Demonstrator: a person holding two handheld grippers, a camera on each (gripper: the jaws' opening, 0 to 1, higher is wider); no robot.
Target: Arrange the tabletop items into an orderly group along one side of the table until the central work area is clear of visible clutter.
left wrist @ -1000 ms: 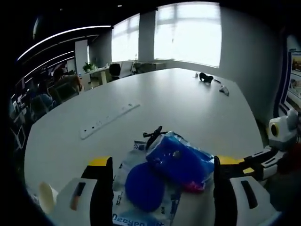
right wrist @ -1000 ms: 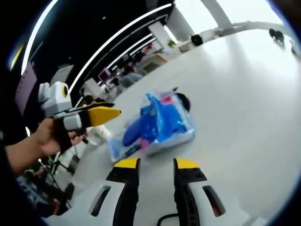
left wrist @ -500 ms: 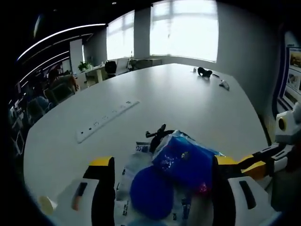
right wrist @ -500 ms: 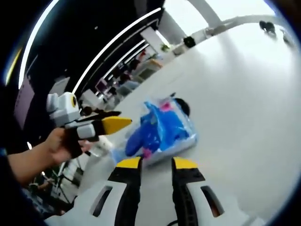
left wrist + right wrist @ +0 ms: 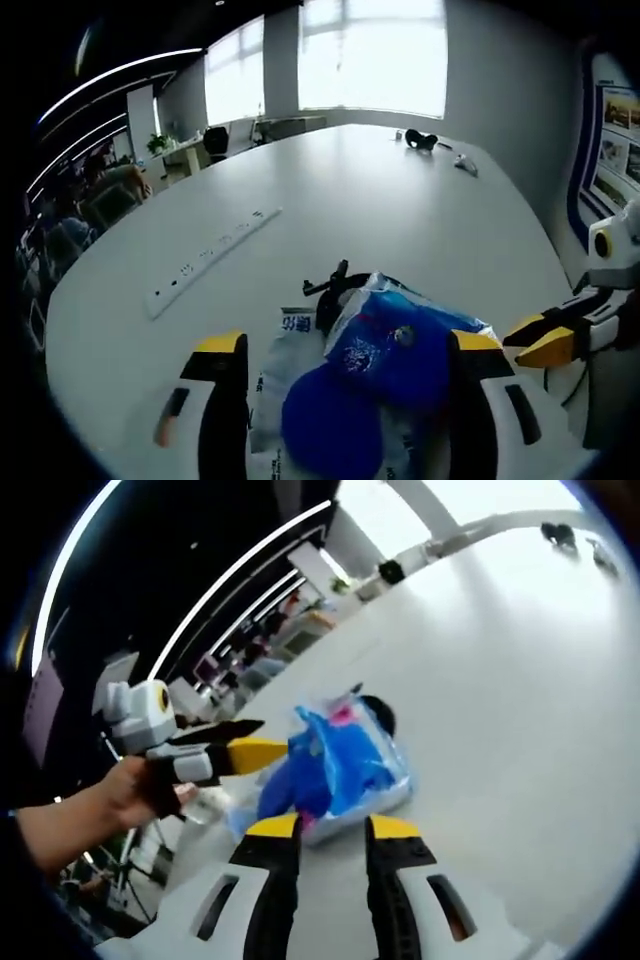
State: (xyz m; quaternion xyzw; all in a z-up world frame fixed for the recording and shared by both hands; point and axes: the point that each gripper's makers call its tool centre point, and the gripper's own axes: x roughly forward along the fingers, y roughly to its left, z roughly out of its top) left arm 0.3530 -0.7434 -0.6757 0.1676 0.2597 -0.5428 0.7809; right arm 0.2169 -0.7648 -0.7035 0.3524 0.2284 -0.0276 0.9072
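Note:
A clear plastic bag holding blue items [image 5: 395, 345] lies on the white table [image 5: 380, 200], with a round blue piece [image 5: 330, 430] at its near end and a black clip [image 5: 328, 288] at its far end. My left gripper [image 5: 348, 342] is open wide, one jaw on each side of the bag. In the right gripper view the bag [image 5: 345, 765] lies just beyond my right gripper [image 5: 333, 827], whose jaws stand a little apart with nothing between them. A hand [image 5: 140, 790] holds the left gripper [image 5: 262, 738] at the bag's left. The right gripper [image 5: 540, 338] shows at the bag's right.
A long white power strip [image 5: 210, 260] lies left of the bag. Far across the table sit a black object [image 5: 420, 140] and a small pale object [image 5: 462, 165]. Chairs and desks stand beyond the table's far left edge [image 5: 110, 200]. The table's right edge [image 5: 545, 270] is close.
My left gripper has come forward, so the bag now sits deeper between its jaws. In the right gripper view the left gripper's tips have reached the bag. The right gripper stays beside it.

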